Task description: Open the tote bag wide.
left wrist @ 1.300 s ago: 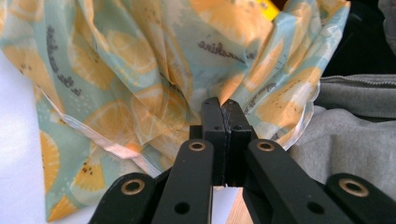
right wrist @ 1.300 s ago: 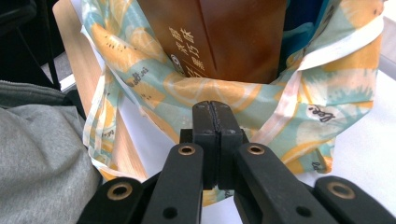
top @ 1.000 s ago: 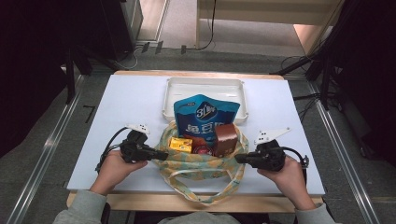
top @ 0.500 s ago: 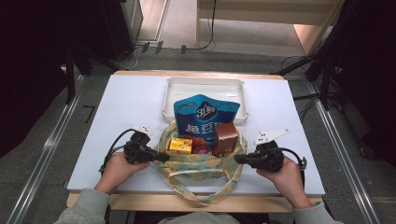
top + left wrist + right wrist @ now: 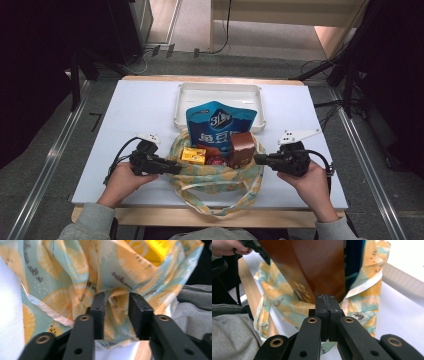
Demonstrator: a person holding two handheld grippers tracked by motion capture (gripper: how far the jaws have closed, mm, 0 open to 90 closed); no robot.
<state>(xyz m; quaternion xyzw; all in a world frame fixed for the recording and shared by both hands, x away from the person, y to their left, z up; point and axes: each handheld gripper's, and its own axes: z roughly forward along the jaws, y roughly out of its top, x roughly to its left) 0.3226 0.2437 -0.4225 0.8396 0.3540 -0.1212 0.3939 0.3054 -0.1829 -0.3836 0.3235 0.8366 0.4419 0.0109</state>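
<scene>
Lemon-print cloth bag [image 5: 215, 175], soft and crumpled in pale green and orange, sits on the white bench [image 5: 125, 115] just in front of the shallow white rectangular tray [image 5: 218, 90], its long straps looping toward the person. Inside the bag stand a glossy blue snack pouch [image 5: 221, 125], a brown carton [image 5: 241, 149], a small yellow box [image 5: 193, 156] and a red round thing [image 5: 216, 161]. Left tongs [image 5: 116, 310] have just been opening, a fold of the bag's rim loose between the parted jaws, while right tongs [image 5: 327, 307] are pinched fully together on the bag's opposite rim beside the carton.
</scene>
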